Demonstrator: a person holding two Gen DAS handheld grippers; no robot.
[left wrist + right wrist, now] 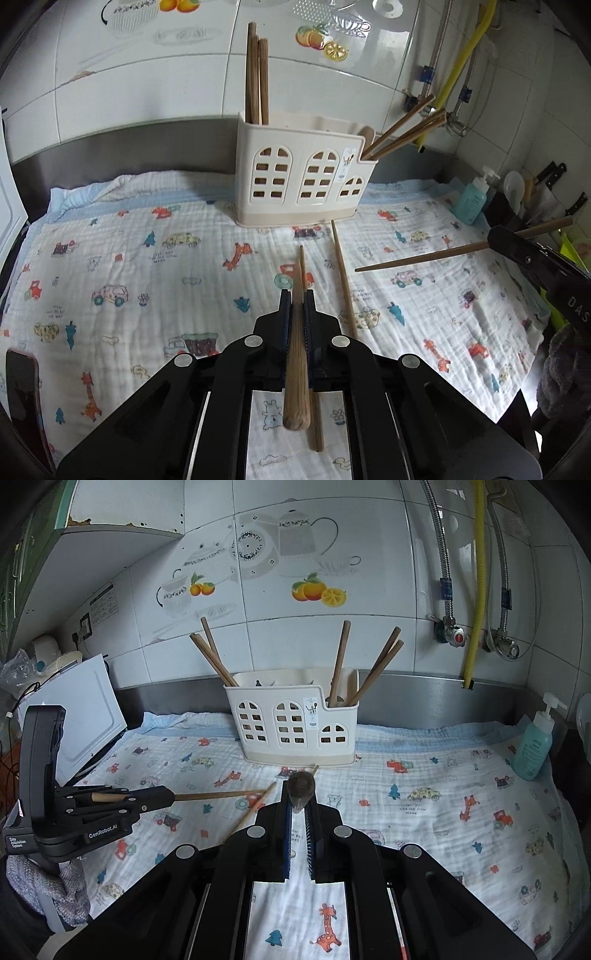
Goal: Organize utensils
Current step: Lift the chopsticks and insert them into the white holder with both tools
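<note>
The left gripper is pressed together on a wooden chopstick, which lies lengthwise between the blue pads: its thick end juts back toward the camera and its thin tip pokes out just past the fingertips, clear of the cloth below. In the right wrist view the same gripper reaches in from the left with the chopstick sticking out level beyond it. The right gripper is likewise pinched shut on a second chopstick, seen nearly end-on as a round, blurred wooden butt at the fingertips; in the left wrist view that gripper comes in from the right edge, with the chopstick held crosswise through it, the thin tip pointing left above the cloth and the thick end passing out behind. Two more chopsticks lie loose on the printed cloth that covers the counter: one runs from just before the holder back toward the camera, and another lies partly hidden under the left gripper. The cream utensil holder, with arched window cut-outs, stands upright at the back of the cloth against the steel backsplash. Three chopsticks stand in its left compartment, and several more lean out to the right from its low right compartment. A teal pump bottle stands at the right edge of the cloth, well apart from the holder.
</note>
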